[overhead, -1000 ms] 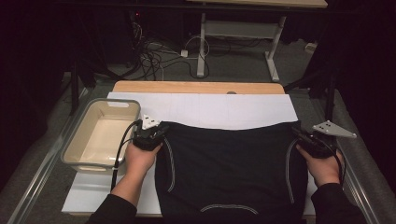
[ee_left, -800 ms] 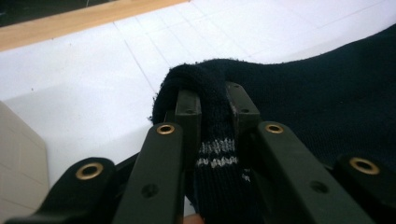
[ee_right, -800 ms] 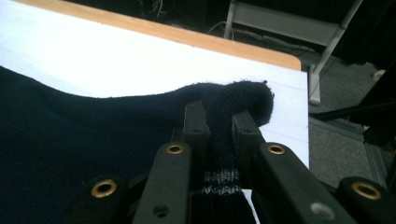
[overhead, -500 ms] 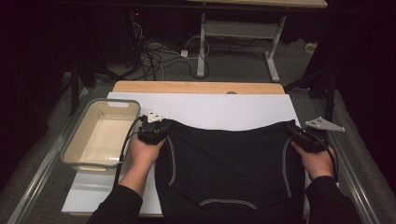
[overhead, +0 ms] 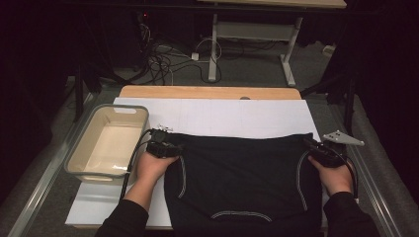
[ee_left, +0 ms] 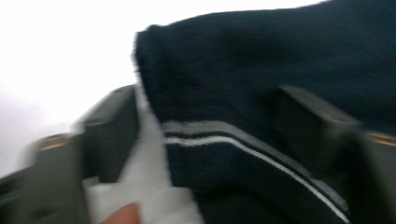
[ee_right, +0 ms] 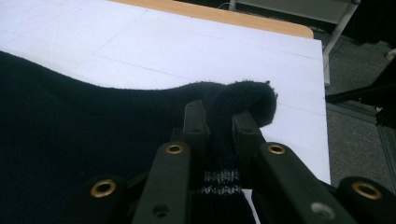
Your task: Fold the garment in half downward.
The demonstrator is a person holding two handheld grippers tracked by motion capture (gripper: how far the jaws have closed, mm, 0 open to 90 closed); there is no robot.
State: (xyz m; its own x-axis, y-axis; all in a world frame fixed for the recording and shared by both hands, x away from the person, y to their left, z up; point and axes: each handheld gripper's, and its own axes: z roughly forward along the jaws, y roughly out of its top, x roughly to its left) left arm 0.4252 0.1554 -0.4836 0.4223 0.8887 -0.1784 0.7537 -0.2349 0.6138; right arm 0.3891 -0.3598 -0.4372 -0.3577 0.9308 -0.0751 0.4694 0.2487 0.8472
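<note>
A dark navy knitted garment w/ pale striped trim [overhead: 242, 177] was laid flat across the near half of the white-covered bench [overhead: 222, 116], its far edge spread roughly straight from one hand to the other. The spreading step was judged largely done; what was left, prob., was letting go at the right corner, smoothing, & whatever fold was meant to follow.

The left tongs [overhead: 170, 144] were seen at the garment's far left corner. Their jaws had just been opening: in the left gripper view [ee_left: 205, 135] they stood apart w/ the striped hem lying between them, not pressed, so that corner was taken as released onto the bench. The right tongs [ee_right: 219, 119] were clenched on the far right corner, a small bunched fold of knit being pinched between the jaws; in the high view they [overhead: 312, 145] sat at the bench's right edge.

A pale rectangular plastic tub [overhead: 79, 165] was set at the left of the bench, just beside the left hand [overhead: 153, 165], nothing being visible inside it.

The left gripper view was blurred, so exact contact w/ the cloth could not be confirmed. The garment's near edge was cut off at the frame bottom & partly covered by the dark sleeves; its type could not be told for sure.
</note>
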